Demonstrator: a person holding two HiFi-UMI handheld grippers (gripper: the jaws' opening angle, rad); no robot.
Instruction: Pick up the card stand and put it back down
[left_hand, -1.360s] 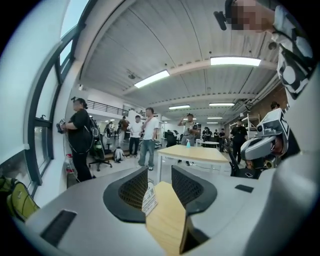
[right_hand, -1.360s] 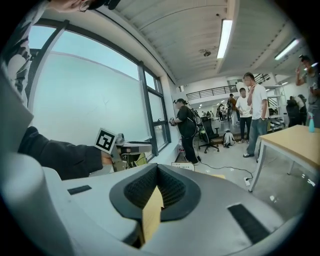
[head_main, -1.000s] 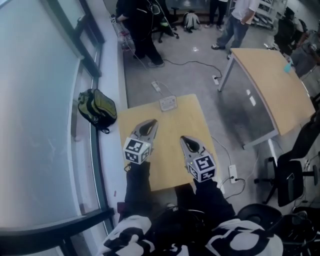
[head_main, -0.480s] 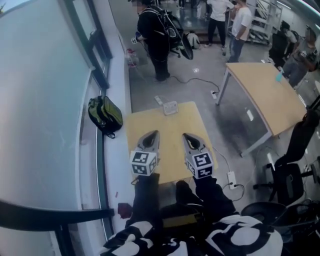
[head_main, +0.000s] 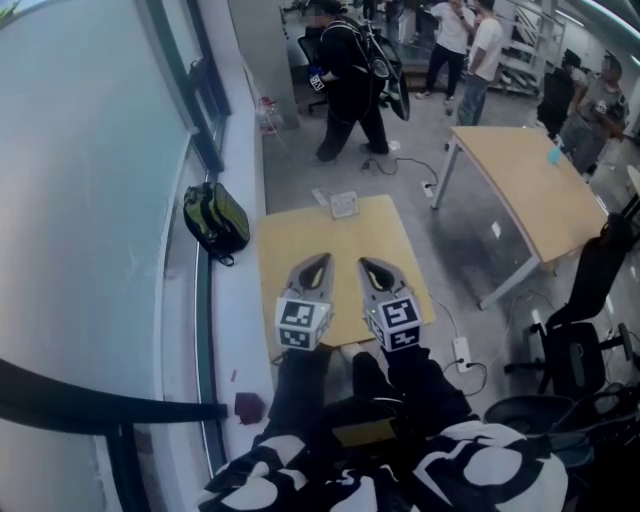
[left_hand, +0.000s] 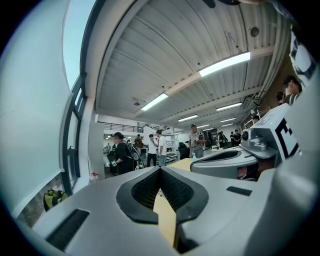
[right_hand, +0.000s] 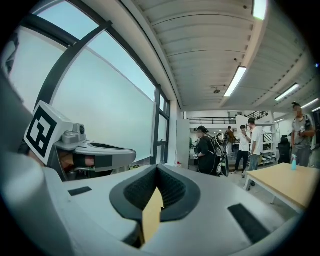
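The card stand (head_main: 344, 204), a small pale rectangular piece, sits at the far edge of the small wooden table (head_main: 300, 240). Both grippers hover side by side over the table's near half, well short of the stand. My left gripper (head_main: 319, 262) has its jaws together with nothing between them, as the left gripper view shows at the tip (left_hand: 160, 169). My right gripper (head_main: 367, 265) is likewise shut and empty (right_hand: 157, 167). The gripper views look out level across the room, so the stand is hidden in both.
A green backpack (head_main: 215, 220) lies on the floor left of the table, by the window wall. A larger wooden table (head_main: 530, 185) stands to the right, an office chair (head_main: 580, 340) nearer. Cables and a power strip (head_main: 462, 350) lie on the floor. People (head_main: 350, 80) stand beyond.
The two grippers have drawn closer together and back toward the table's near edge. The person with the backpack has walked right across the background.
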